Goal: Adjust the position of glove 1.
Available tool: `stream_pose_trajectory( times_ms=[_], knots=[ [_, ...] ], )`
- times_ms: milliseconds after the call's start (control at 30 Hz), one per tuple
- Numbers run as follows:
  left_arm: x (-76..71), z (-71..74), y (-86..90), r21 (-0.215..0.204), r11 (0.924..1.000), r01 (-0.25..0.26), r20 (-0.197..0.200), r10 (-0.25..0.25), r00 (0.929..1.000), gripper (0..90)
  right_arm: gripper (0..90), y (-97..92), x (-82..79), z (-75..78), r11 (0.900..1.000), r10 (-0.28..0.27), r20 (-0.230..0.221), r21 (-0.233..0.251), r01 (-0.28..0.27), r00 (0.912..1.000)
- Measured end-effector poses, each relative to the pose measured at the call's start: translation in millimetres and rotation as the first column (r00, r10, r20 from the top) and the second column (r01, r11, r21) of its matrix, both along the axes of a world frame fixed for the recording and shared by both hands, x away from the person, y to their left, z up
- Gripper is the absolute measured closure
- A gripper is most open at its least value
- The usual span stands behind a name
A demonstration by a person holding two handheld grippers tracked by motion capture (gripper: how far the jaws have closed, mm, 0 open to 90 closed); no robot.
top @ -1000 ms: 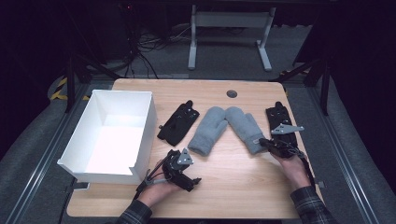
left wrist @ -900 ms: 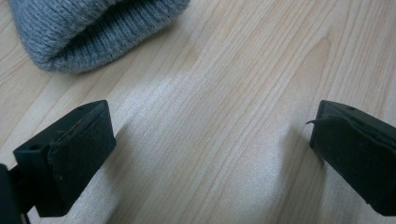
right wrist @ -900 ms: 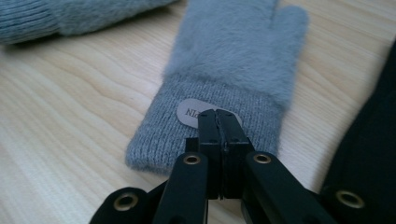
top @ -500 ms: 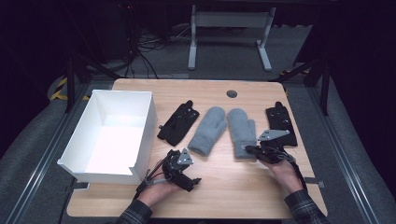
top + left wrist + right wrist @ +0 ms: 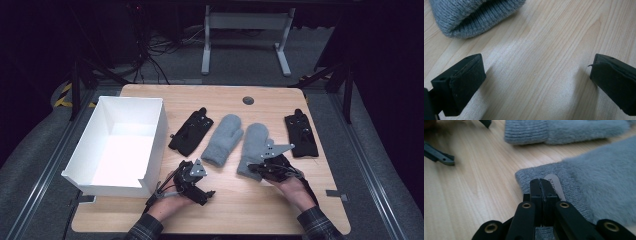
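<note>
Right hand-held gripper (image 5: 541,186), jaws pressed together, over the ribbed cuff of the soft grey fleece mitten (image 5: 254,145), long axis pointing away; left hand-held gripper (image 5: 197,187) spread, farther off.

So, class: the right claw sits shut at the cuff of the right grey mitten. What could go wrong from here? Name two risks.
1. The right claw is shut over the ribbed cuff of the mitten; with no fabric visibly between its jaws, it may pull away with nothing.
2. The second mitten lies close beside it, so dragging the first could shift that one too.
</note>
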State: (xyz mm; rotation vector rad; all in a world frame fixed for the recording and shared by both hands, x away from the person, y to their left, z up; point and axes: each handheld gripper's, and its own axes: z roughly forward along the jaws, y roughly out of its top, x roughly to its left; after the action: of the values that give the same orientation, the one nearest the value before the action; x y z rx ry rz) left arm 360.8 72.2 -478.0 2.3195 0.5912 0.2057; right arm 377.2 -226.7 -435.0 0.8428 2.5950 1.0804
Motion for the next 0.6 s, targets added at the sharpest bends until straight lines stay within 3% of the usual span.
stream_pose_trajectory(
  times_ms=[133,400,600],
  knots=[
    [0.0,0.0,0.0,-0.001,1.0000,0.000,-0.001,0.000,1.0000,0.2,90.0,-6.5,3.3,9.0,0.9994,-0.019,0.033,0.028,0.018,0.9993],
    [0.0,-0.1,0.1,-0.001,1.0000,0.000,0.000,0.000,1.0000,0.2,90.0,-37.8,35.9,9.4,0.9900,-0.139,0.063,0.031,0.137,0.9883],
    [0.0,0.0,0.1,-0.001,1.0000,0.000,0.000,0.000,1.0000,0.2,90.0,-40.7,48.1,-2.8,0.9909,-0.135,0.045,0.007,0.135,0.9898]
  ],
)
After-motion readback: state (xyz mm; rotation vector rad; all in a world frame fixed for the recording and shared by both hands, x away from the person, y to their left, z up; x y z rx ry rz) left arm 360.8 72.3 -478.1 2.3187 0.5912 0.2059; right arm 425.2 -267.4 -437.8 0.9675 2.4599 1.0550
